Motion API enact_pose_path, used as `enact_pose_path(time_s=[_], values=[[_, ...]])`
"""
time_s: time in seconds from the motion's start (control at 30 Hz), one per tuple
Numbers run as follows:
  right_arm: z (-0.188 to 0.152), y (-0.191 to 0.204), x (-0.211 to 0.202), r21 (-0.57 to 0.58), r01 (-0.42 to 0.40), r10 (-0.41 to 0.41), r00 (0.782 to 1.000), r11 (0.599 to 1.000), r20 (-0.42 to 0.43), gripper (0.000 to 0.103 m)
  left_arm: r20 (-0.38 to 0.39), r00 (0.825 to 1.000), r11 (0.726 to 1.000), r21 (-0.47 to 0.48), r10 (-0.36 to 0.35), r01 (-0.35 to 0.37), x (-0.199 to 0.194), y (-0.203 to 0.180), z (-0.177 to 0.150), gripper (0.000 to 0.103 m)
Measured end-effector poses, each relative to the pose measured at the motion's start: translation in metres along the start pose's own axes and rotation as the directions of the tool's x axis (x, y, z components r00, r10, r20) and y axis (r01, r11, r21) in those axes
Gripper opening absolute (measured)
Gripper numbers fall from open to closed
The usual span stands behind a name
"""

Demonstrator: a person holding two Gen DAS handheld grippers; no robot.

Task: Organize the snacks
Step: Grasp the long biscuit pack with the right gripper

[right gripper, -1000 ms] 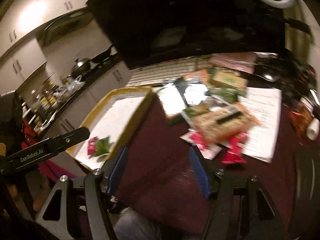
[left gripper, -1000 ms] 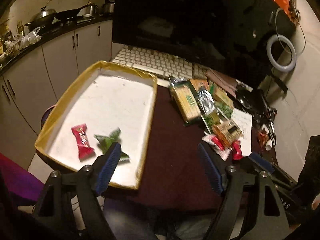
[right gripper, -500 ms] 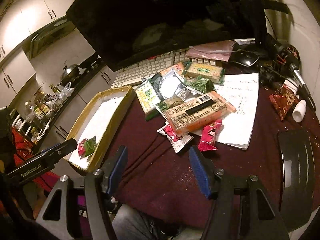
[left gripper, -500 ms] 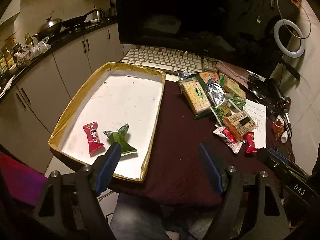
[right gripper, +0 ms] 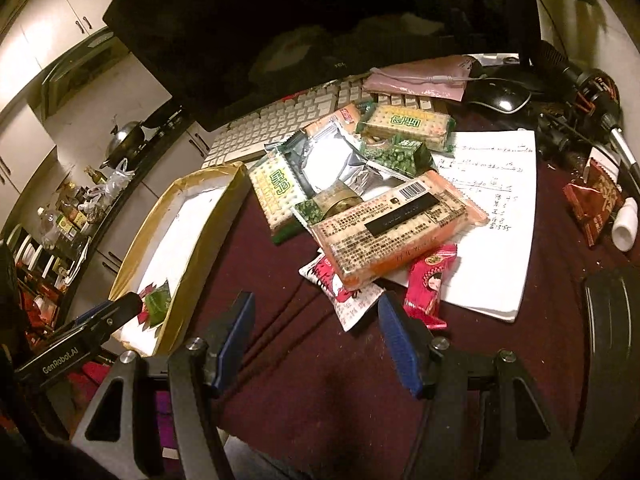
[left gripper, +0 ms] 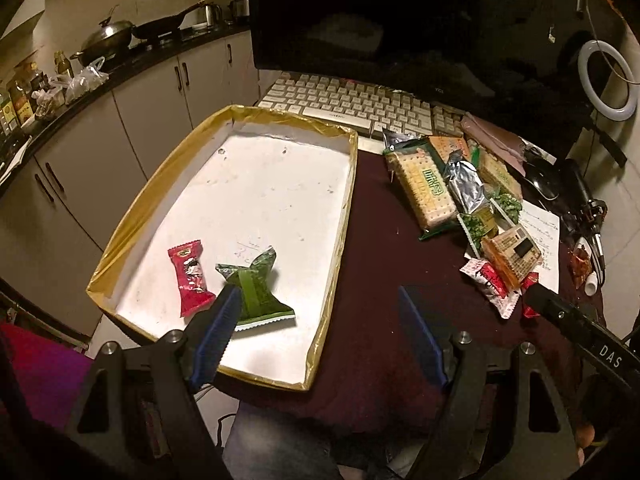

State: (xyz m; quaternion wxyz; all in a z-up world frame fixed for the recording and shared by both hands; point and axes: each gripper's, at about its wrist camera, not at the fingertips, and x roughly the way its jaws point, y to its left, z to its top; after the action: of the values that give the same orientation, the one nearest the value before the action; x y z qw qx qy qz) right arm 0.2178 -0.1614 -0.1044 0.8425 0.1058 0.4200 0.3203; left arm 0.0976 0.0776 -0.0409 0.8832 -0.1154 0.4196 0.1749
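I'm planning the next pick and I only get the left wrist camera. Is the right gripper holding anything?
Observer: No. The right gripper is open and empty above the dark red tablecloth.
Operator: What lies nearest its fingers?
Observer: A pink-red candy wrapper printed with a doll face, partly on the white handwritten paper sheet.
Operator: Is the long orange cracker pack lying free?
Observer: Not quite. Its near end rests on a white-and-red snack wrapper.
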Motion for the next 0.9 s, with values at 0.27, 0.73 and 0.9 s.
enact_pose_path(time_s=[0.27, 0.73, 0.9], values=[[0.01, -0.001, 0.008, -0.003, 0.033, -0.033, 0.999, 0.999, -0.009, 0.063, -0.016, 1.0, 1.0, 0.003, 0.009, -0.009, 0.012, 0.001, 0.005, 0.079], [0.045, -0.039, 0.029, 0.23, 0.15, -0.143, 0.989, 0.962, -0.047, 0.064, 0.013, 0.995, 0.995, -0.019, -0.102, 0.102, 0.01, 0.003, 0.008, 0.079], [0.06, -0.041, 0.052, 0.273, 0.262, -0.24, 0.964, 0.926, -0.111, 0.075, 0.015, 0.994, 0.994, -0.011, -0.104, 0.105, 0.007, 0.0, 0.007, 0.079]])
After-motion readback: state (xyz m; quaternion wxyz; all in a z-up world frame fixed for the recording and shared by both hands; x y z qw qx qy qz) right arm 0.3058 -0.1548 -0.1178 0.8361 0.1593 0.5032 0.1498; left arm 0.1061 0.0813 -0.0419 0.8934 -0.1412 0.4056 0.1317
